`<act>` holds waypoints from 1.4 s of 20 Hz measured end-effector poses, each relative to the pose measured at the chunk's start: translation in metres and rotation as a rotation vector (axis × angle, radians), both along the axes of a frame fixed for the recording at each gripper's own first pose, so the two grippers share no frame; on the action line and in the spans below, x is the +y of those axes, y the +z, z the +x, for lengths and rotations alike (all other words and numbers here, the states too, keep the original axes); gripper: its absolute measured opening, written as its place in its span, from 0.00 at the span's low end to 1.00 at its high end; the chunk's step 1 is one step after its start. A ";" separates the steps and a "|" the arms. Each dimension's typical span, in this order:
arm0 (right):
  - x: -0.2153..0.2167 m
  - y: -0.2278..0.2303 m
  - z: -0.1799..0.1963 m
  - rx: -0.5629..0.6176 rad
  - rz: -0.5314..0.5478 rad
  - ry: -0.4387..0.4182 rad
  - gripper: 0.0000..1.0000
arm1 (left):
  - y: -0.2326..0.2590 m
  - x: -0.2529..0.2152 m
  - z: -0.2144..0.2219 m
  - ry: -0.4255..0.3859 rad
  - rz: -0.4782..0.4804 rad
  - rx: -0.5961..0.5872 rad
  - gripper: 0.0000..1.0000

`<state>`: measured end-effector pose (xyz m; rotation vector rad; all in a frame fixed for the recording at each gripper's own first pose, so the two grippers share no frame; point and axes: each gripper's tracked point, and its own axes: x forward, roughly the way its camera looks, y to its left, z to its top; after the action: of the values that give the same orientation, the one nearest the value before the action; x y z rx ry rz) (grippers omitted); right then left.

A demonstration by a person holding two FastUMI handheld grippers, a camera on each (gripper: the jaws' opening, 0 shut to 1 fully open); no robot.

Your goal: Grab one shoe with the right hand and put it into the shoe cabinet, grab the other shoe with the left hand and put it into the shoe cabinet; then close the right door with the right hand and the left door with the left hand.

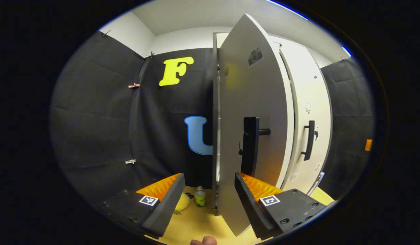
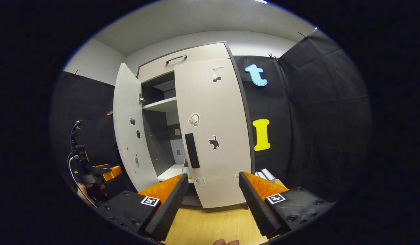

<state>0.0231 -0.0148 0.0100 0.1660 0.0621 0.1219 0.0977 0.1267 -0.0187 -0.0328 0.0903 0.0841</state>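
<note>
Cabinet [image 2: 210, 136] stands pale and flat-fronted ahead of your right gripper [image 2: 213, 194], on the wood-grain floor [image 2: 210, 224]. Its right door [image 2: 216, 160] lies shut against the frame, with a dark bar handle [image 2: 192, 150] and small stickers on its smooth face. The left door [image 1: 250, 136] hangs ajar, so you see a gap with a shelf [image 2: 160, 104] and dark inner walls. A small pale item sits low in that gap, perhaps a shoe; you cannot tell.

Your left gripper [image 1: 210, 197] has its fingers spread wide, holding nothing, with the left door's free edge just between and ahead of them; its black handle [image 1: 250, 146] juts out above the right finger. Your right gripper's fingers are likewise spread and empty, well short of the doors.

Left of the left door, a yellow soft toy [image 1: 182, 201] and a small bottle [image 1: 200, 196] rest on the floor near the cloth wall.
</note>
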 end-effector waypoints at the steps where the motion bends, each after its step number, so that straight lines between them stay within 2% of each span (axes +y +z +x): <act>1: -0.001 0.001 0.000 -0.001 -0.003 0.000 0.98 | -0.001 -0.010 0.002 -0.017 -0.011 0.000 0.93; 5: 0.001 0.005 -0.004 -0.008 -0.016 0.002 0.98 | 0.005 -0.059 0.010 -0.133 -0.069 -0.010 0.94; 10: 0.002 0.006 -0.005 -0.017 -0.034 -0.004 0.97 | 0.014 -0.083 0.000 -0.155 -0.043 -0.010 0.95; 19: 0.006 0.008 -0.003 -0.022 -0.021 0.002 0.98 | 0.017 -0.094 -0.024 -0.168 -0.050 0.002 0.95; 28: 0.017 0.006 -0.007 -0.024 -0.016 0.010 0.98 | 0.031 -0.097 -0.046 -0.161 -0.010 -0.029 0.95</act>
<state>0.0162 0.0017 0.0163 0.1487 0.0400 0.1333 0.0513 0.0301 0.0121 -0.0362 0.0646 -0.0775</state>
